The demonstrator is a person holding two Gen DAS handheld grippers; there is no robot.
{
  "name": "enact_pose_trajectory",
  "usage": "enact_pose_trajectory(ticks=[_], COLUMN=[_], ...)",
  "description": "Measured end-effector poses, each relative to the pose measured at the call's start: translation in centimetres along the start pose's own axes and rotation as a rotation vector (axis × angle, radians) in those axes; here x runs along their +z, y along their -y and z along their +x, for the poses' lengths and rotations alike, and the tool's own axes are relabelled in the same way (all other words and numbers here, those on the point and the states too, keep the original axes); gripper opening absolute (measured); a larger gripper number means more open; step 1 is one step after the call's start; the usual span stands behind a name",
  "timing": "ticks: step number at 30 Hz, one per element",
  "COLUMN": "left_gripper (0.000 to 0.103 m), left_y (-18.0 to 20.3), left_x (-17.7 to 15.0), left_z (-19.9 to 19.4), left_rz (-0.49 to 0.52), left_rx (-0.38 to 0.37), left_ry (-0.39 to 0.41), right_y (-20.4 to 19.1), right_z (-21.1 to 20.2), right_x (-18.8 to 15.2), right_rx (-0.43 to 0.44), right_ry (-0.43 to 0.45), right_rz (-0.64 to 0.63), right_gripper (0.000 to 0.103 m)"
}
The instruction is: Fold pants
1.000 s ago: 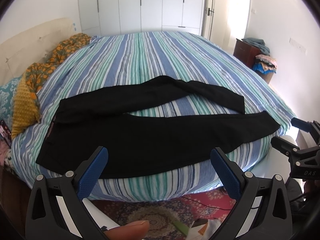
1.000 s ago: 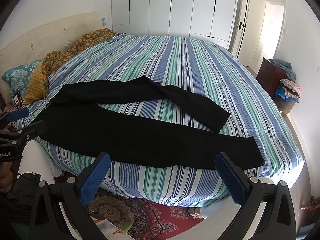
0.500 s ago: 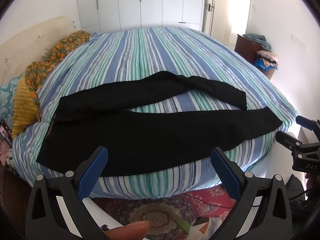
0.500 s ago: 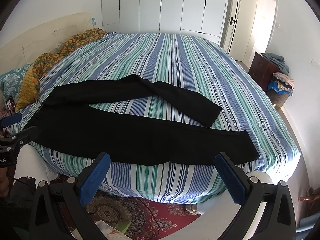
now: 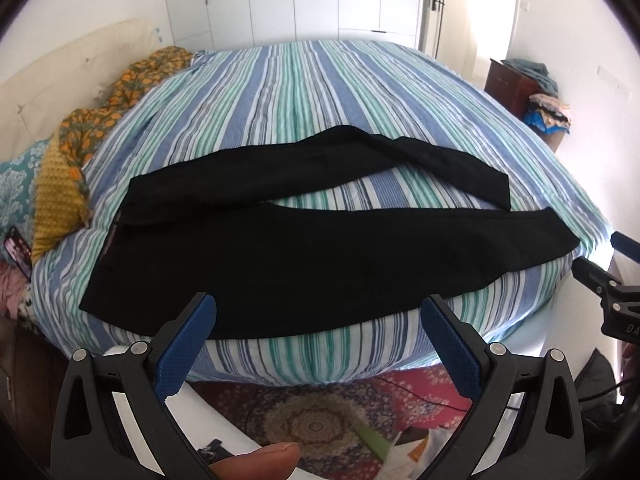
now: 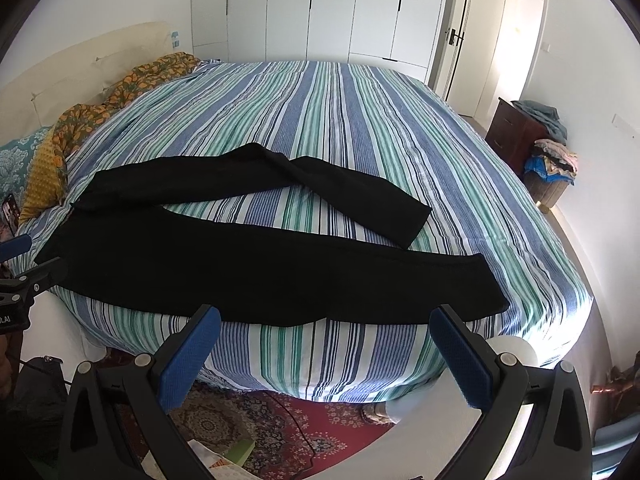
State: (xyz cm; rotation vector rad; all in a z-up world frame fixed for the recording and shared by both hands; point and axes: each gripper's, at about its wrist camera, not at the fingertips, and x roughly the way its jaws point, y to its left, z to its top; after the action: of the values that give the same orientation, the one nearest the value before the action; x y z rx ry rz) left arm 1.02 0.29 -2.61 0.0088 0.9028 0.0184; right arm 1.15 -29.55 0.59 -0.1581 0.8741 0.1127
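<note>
Black pants (image 5: 304, 248) (image 6: 256, 268) lie flat along the near edge of a striped bed (image 5: 304, 92) (image 6: 340, 120). The waist is at the left, the legs run right. The far leg bends, and its cuff (image 6: 416, 220) angles back toward the near leg. My left gripper (image 5: 318, 320) hovers open before the bed edge, below the pants' middle, holding nothing. My right gripper (image 6: 326, 330) is open too, short of the near leg. Each view catches the other gripper at its side edge.
A patterned orange blanket (image 5: 120, 96) and pillows lie at the bed's left end, with a phone (image 5: 18, 250) near them. A red rug (image 6: 280, 416) with papers covers the floor below. A dark dresser and laundry basket (image 6: 552, 172) stand at the right wall. White wardrobes are behind.
Both grippers have drifted slightly, so the bed and pants sit a little higher and nearer in each view. The pants have not moved and both grippers stay open.
</note>
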Motion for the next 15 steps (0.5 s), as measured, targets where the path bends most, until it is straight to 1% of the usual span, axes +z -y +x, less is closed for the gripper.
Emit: enact_pose_trajectory(ticks=[9, 15], left_gripper=[0.102, 0.102], left_y=[-0.09, 0.05], left_x=[-0.01, 0.08], left_z=[0.02, 0.1], left_rz=[0.003, 0.009], left_rx=[0.007, 0.0], left_ry=[-0.002, -0.008], right_y=[0.05, 0.09], right_z=[0.15, 0.28], right_x=[-0.06, -0.13], right_rx=[-0.005, 0.009], right_ry=[-0.007, -0.008], right_rz=[0.003, 0.005], right_gripper=[0.103, 0.103])
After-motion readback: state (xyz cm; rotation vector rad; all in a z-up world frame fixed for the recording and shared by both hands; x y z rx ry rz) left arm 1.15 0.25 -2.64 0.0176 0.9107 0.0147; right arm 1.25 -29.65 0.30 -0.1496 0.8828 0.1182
